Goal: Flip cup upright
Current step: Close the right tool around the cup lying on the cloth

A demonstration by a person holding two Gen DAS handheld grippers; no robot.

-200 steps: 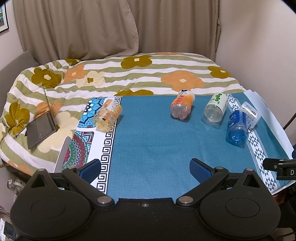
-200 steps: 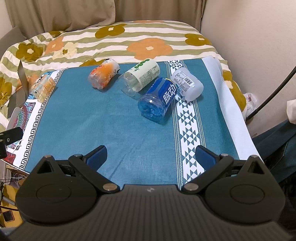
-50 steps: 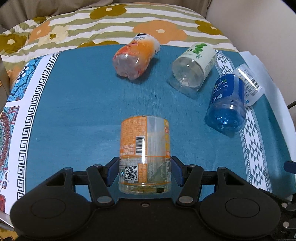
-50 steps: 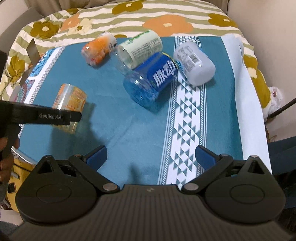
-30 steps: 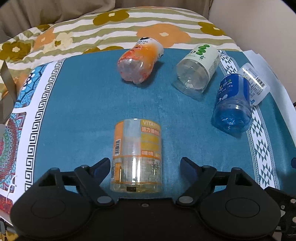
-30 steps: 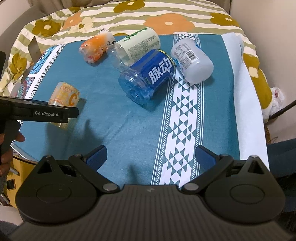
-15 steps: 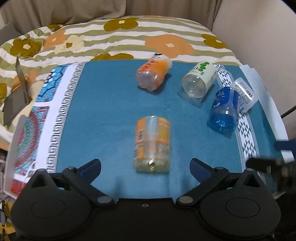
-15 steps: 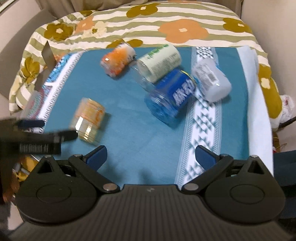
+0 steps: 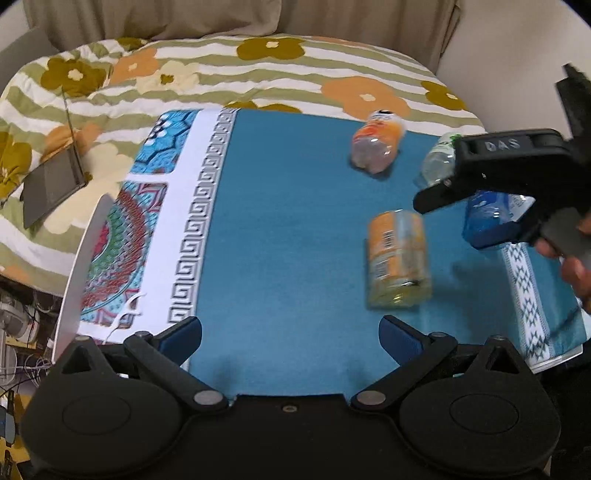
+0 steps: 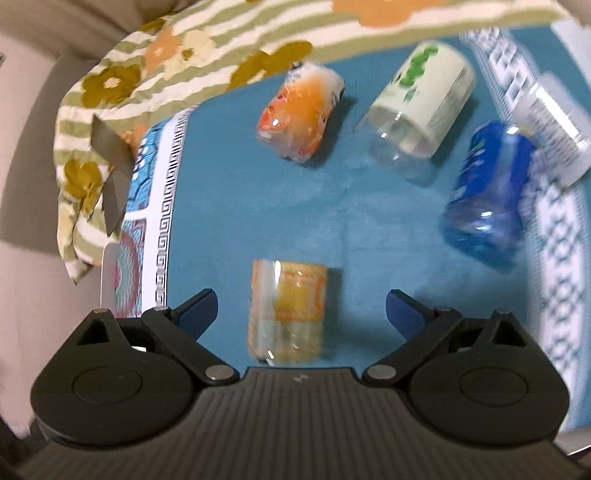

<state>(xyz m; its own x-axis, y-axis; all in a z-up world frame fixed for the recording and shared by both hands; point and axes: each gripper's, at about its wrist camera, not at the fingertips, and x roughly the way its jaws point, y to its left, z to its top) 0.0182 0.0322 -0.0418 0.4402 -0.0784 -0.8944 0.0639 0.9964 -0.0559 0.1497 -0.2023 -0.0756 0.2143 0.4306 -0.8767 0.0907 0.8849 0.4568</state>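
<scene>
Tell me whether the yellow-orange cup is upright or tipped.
Upright, it seems. The cup stands on the blue cloth; the right view, though blurred, shows its label bands level and both grippers open, clear of it.

A home bedroom: a bed under a floral striped quilt (image 9: pixel 280 70), beige curtains (image 9: pixel 166 18) hung behind it, plain walls, a laptop (image 9: pixel 51 184) left lying open on the bedding, and a patterned teal cloth (image 9: pixel 288 229) spread over a tabletop beside the bed.
</scene>
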